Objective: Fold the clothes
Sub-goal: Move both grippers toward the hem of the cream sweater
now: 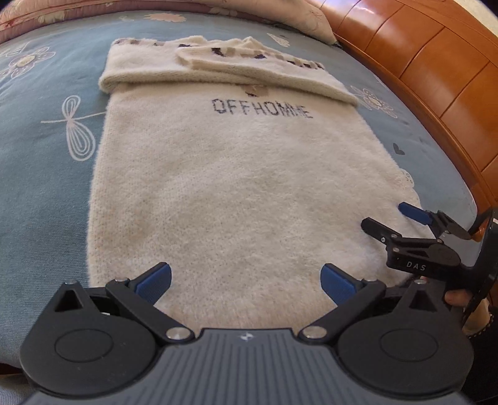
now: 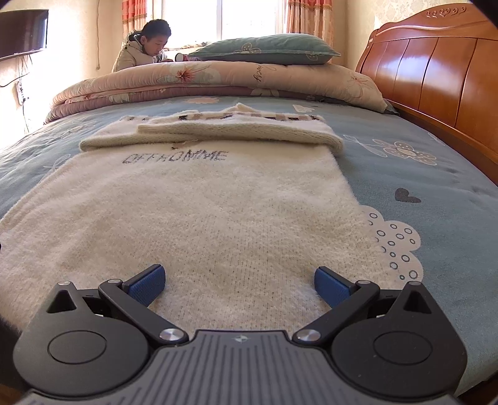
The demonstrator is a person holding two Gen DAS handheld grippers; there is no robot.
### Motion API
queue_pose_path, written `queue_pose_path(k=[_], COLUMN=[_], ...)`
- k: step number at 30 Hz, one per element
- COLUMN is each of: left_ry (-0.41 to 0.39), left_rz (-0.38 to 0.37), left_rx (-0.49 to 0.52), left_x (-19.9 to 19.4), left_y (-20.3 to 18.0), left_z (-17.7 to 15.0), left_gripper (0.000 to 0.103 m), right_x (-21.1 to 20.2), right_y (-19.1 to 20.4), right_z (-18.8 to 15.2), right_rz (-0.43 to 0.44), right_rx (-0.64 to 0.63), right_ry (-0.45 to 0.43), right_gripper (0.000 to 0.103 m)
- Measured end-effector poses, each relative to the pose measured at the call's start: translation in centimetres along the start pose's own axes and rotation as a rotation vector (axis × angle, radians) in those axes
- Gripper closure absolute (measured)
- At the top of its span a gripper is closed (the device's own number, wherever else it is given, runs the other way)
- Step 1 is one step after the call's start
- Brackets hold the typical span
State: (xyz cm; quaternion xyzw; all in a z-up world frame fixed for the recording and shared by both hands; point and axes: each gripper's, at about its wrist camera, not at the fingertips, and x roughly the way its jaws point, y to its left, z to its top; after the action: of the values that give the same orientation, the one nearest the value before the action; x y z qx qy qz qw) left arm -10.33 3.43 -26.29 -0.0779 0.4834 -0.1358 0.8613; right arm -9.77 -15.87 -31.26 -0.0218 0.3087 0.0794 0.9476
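Sweater, cream and fluffy, lies flat on the blue flower-print bedsheet, hem end toward me, dark lettering "OFFHOMME" across the chest; both sleeves are folded in across the top part, stacked over each other near the collar, patterned band visible there. My left gripper sits low over the near hem, blue pads spread wide apart, nothing between them, only sweater fabric below; I can't tell if the pads touch the knit. My right gripper is the same, tongs wide apart, empty, over the hem nearer the sweater's right edge. In the left wrist view I also see the right gripper from the side at the right hem edge, fingers spread, a bit of a hand behind it. Rolled pinkish quilt lies across the far end of the bed with a green pillow on top. Orange wooden headboard runs along the right. A person in a light jacket sits behind the quilt by the window. Dark TV screen on the left wall
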Motion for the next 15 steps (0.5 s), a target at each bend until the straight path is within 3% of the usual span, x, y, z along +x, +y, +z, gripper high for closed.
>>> queue_pose_path(k=[5,9,15], left_ry=[0.024,0.014,0.000], left_rz=[0.004,0.063,0.068], left_rx=[0.044,0.124,0.160], left_x=[2.3,2.3,1.7], left_y=[-2.3,-3.6,-3.7], left_z=[-0.8,-1.8,-3.0], left_gripper=[0.001,0.001,0.001], right_x=[-0.1,-0.3,-0.2], right_y=[0.0,-0.2,0.0], right_z=[-0.2,-0.3,-0.3], right_rz=[-0.005,-0.004,-0.012], right_rx=[-0.004,-0.004,-0.004], right_ry=[-0.002,-0.003,-0.004], right_gripper=[0.000,0.000,0.000])
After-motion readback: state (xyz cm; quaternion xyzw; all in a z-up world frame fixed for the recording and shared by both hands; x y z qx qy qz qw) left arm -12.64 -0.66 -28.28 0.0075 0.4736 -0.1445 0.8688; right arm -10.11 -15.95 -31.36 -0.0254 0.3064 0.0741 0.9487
